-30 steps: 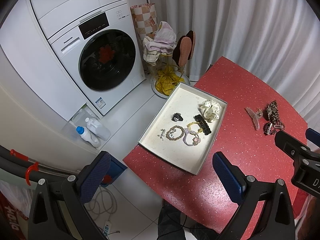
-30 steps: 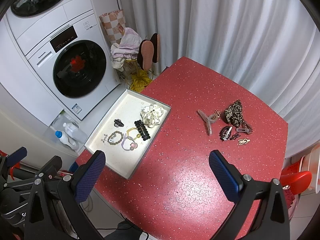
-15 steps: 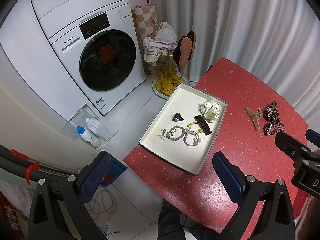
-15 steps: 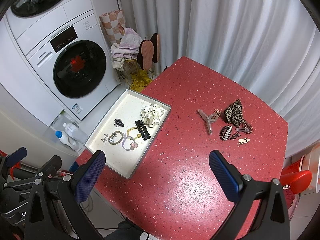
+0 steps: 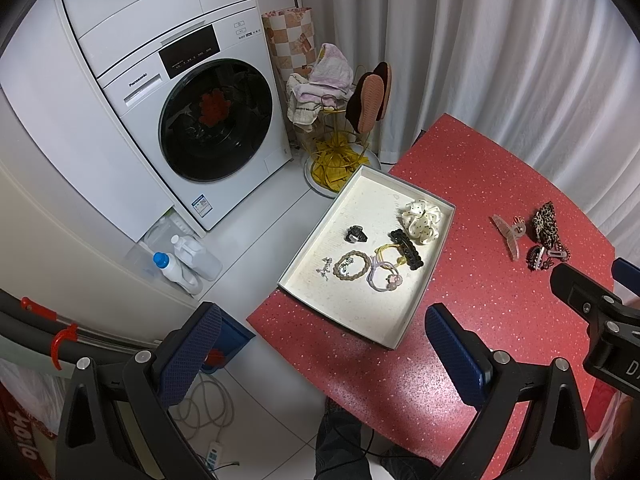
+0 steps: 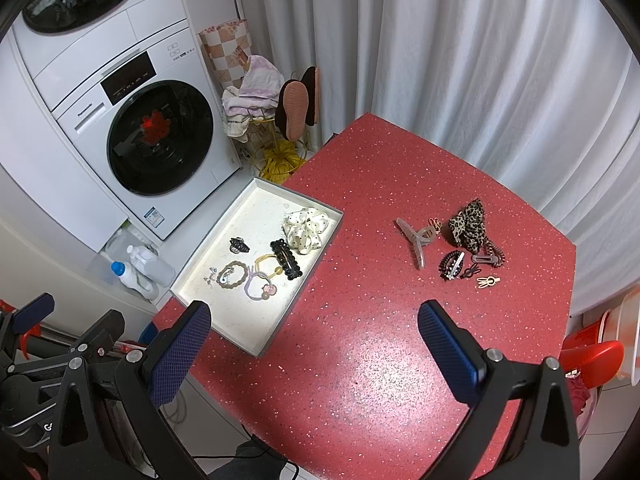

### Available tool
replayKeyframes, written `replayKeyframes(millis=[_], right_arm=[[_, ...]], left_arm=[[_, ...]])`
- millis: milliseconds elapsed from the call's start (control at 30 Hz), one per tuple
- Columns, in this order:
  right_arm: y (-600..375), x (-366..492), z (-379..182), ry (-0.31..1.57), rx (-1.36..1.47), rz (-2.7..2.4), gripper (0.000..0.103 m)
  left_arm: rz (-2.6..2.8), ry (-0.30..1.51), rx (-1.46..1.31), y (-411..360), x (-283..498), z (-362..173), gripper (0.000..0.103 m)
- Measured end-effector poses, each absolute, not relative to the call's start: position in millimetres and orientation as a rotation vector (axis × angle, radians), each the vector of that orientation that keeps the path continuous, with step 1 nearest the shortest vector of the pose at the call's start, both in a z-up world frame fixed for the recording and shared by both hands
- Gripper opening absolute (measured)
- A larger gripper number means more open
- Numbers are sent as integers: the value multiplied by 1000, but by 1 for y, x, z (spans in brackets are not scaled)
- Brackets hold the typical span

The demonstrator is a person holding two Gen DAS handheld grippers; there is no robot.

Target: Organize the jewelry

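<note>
A white tray (image 5: 372,196) (image 6: 256,204) sits at the left edge of the red table (image 6: 380,340). It holds a cream scrunchie (image 6: 305,229), a black clip (image 6: 285,259), a small black claw (image 6: 239,245) and hair ties (image 6: 260,280). Loose on the table to the right lie a clear claw clip (image 6: 416,240), a leopard scrunchie (image 6: 469,225) and small clips (image 6: 452,265); they also show in the left wrist view (image 5: 544,232). My left gripper (image 5: 324,352) and right gripper (image 6: 316,346) are both open and empty, high above the table's near side.
A washing machine (image 5: 192,120) stands at the left, with bottles (image 5: 180,268) on the floor beside it. A yellow rack with towels and slippers (image 5: 340,112) stands behind the tray. White curtains (image 6: 460,60) hang behind the table. A red stool (image 6: 592,360) is at the right.
</note>
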State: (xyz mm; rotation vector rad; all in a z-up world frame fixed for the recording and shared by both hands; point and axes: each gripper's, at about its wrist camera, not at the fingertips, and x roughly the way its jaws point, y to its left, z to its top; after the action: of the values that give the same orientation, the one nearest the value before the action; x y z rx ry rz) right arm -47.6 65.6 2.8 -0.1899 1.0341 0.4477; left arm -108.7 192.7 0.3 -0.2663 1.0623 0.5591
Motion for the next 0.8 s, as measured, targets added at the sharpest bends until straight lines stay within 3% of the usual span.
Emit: replayKeyframes(millis=[800], right_arm=[[66,-47,3,1036,-189,448,103]], left_arm=[[564,1065,-267,194,-111,-1,102]])
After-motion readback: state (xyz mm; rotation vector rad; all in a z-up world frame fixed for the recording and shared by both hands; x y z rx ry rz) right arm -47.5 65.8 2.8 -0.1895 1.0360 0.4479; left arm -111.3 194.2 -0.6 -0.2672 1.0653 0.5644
